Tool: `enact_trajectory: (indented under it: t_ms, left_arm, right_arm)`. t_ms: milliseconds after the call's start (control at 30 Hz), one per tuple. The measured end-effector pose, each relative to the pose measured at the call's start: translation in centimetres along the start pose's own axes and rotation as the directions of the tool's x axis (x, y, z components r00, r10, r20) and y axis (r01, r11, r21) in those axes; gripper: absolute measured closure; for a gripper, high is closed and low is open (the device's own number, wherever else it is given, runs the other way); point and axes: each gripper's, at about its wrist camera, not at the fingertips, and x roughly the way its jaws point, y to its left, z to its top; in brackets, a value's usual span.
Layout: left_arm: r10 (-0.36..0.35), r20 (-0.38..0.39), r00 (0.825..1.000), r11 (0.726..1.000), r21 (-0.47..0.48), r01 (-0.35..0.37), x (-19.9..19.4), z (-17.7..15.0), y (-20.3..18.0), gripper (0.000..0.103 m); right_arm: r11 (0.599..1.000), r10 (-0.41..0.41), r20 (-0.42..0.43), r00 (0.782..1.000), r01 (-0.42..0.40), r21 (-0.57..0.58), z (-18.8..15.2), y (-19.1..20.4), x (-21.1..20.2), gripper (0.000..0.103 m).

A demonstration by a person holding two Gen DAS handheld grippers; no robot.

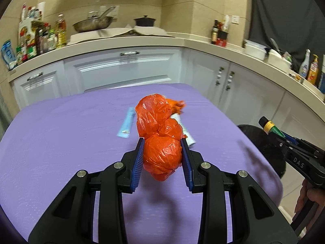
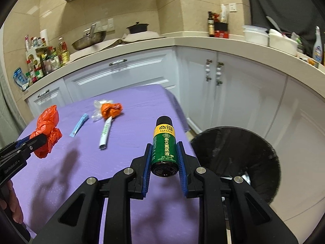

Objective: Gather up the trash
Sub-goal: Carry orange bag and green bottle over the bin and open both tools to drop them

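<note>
My left gripper (image 1: 162,142) is shut on a crumpled orange plastic bag (image 1: 158,134) and holds it above the purple table (image 1: 61,142); the bag also shows in the right wrist view (image 2: 47,130). My right gripper (image 2: 164,148) is shut on a small dark bottle with a green and yellow label (image 2: 164,144), held over the table's right edge, next to the black trash bin (image 2: 239,158). On the table lie a white tube (image 2: 105,132), a blue wrapper (image 2: 79,125), a second orange bag (image 2: 111,109) and a clear wrapper (image 2: 98,109).
White kitchen cabinets (image 1: 126,71) and a beige counter (image 1: 126,40) curve around behind the table, with a pan (image 1: 93,24), a black pot (image 1: 144,21), bottles and containers. The bin also shows at the right in the left wrist view (image 1: 264,142).
</note>
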Motion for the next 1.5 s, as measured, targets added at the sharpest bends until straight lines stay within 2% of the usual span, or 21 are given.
enact_trajectory:
  t_ms: [267,667,1100,1500]
  left_arm:
    - [-0.107,0.012,0.994,0.99,0.088,0.106,0.4,0.7,-6.2,0.07]
    - [-0.223,-0.002,0.975,0.952,0.214,0.219,2.0,0.8,-15.0,0.07]
    - [-0.281,-0.038,0.959,0.916,0.286,0.28,4.5,0.4,-20.8,0.07]
    - [-0.281,-0.06,0.958,0.91,0.301,0.286,6.8,0.1,-23.5,0.07]
  right_arm:
    - [0.996,-0.067,0.026,0.997,0.066,0.057,-0.5,-4.0,-2.0,0.078]
    - [0.979,-0.164,0.045,0.985,0.158,0.126,-1.2,-10.1,-3.7,0.078]
    - [0.97,-0.192,0.04,0.981,0.183,0.161,-1.6,-13.4,-2.8,0.078]
    - [0.968,-0.19,0.023,0.982,0.183,0.174,-1.9,-14.9,-1.2,0.078]
